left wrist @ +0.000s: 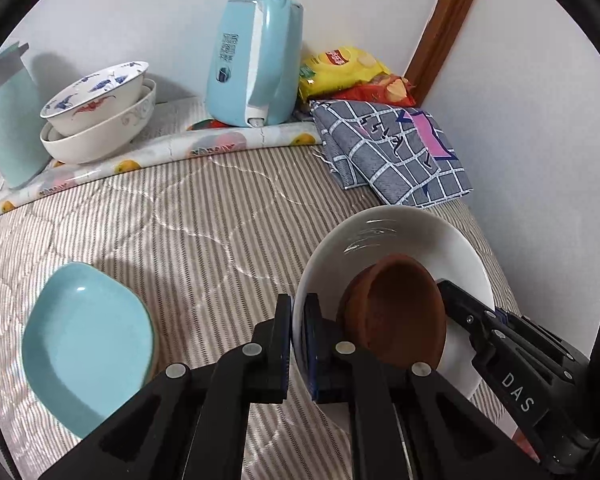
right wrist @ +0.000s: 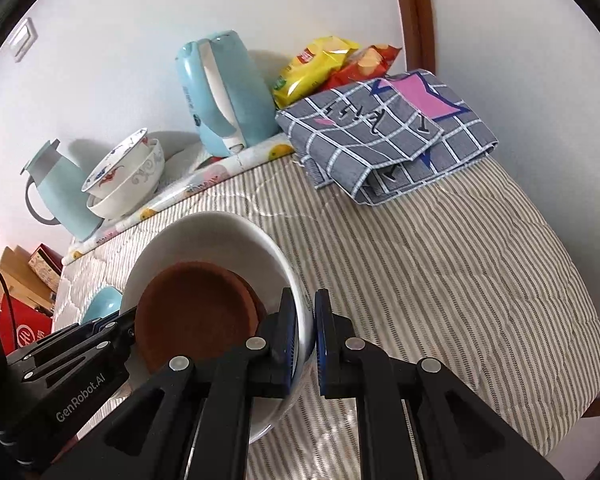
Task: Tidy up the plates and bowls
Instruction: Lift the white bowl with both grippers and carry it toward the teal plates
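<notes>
Both grippers pinch one white bowl [left wrist: 400, 240] — left gripper [left wrist: 298, 344] on its left rim, right gripper [right wrist: 308, 344] on its right — brown dish [left wrist: 396, 316] inside, bowl stack [left wrist: 100, 116] far-left.

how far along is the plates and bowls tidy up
Done: two patterned bowls nested by the wall, brown clay dish sitting inside the white bowl. In hand: both grippers, left and right, clamp that bowl's rim. Left: the light blue dish lies alone on the striped quilt.

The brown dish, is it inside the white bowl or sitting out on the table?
Inside. The brown dish lies tilted within the white bowl, whose rim is pinched by the left gripper and right gripper.
</notes>
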